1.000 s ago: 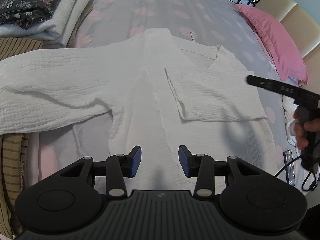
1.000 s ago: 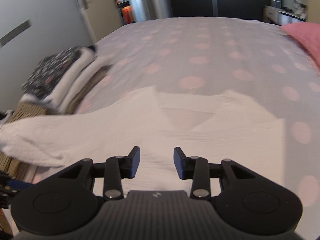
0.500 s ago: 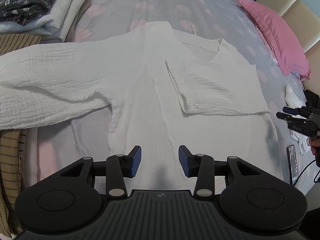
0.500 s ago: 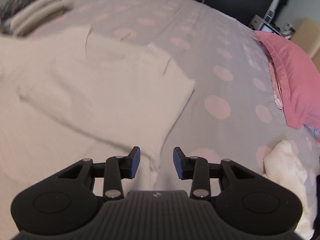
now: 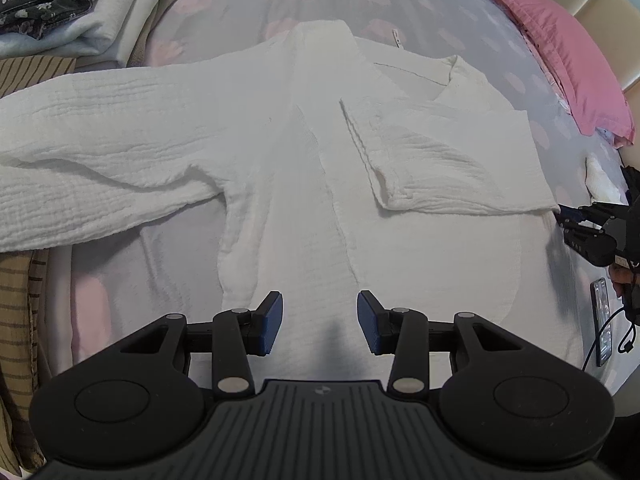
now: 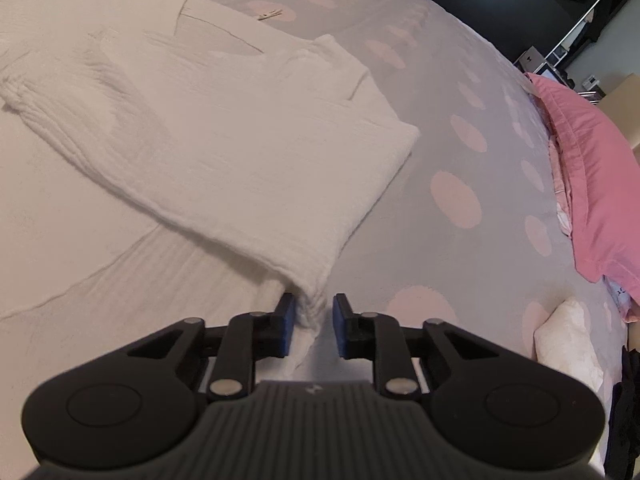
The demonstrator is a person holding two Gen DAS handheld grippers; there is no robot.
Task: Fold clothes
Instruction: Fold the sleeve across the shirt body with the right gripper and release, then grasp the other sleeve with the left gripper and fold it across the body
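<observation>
A white crinkled shirt lies flat on the bed, front up. Its right sleeve is folded across the chest; its left sleeve stretches out to the left. My left gripper is open and empty, hovering over the shirt's lower hem. My right gripper is open at the shirt's right side, its jaws on either side of the folded edge below the sleeve, not closed on it. It also shows in the left wrist view at the far right.
The bed has a grey cover with pink dots. A pink pillow lies at the right. A stack of folded clothes sits at the far left. A phone with a cable lies at the bed's right edge.
My right gripper swung from facing across the shirt to its right side and came down onto the folded edge. The left gripper stayed over the hem.
</observation>
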